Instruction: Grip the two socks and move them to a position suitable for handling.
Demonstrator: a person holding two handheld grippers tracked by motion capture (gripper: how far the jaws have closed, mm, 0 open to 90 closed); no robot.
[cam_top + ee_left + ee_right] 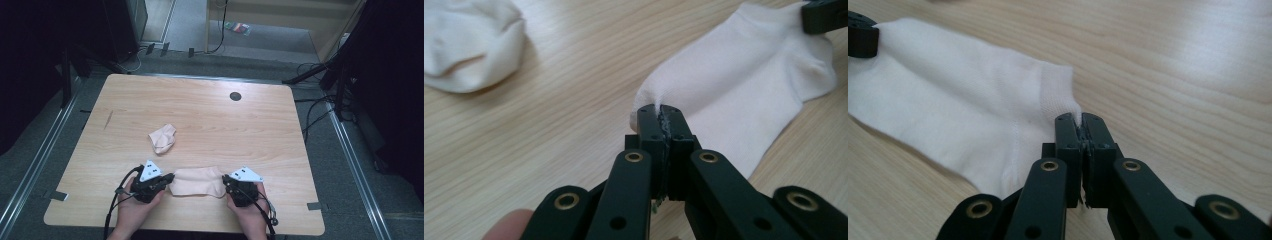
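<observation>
While your left gripper (169,178) and right gripper (226,180) each pinch an end of the flat pale-pink cotton sock (197,181), it lies on the light wood-grain table (260,130), a crumpled matching sock (163,138) beyond, grey floor (345,165) around.

a light wooden table (260,125) with a small dark round hole (235,96) near its far edge, grey floor (260,37) beyond, black cables (312,107) trailing at right.

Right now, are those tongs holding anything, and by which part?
Yes: both pinch the flat sock. The left tongs grip its toe end, the right tongs its cuff corner.
</observation>
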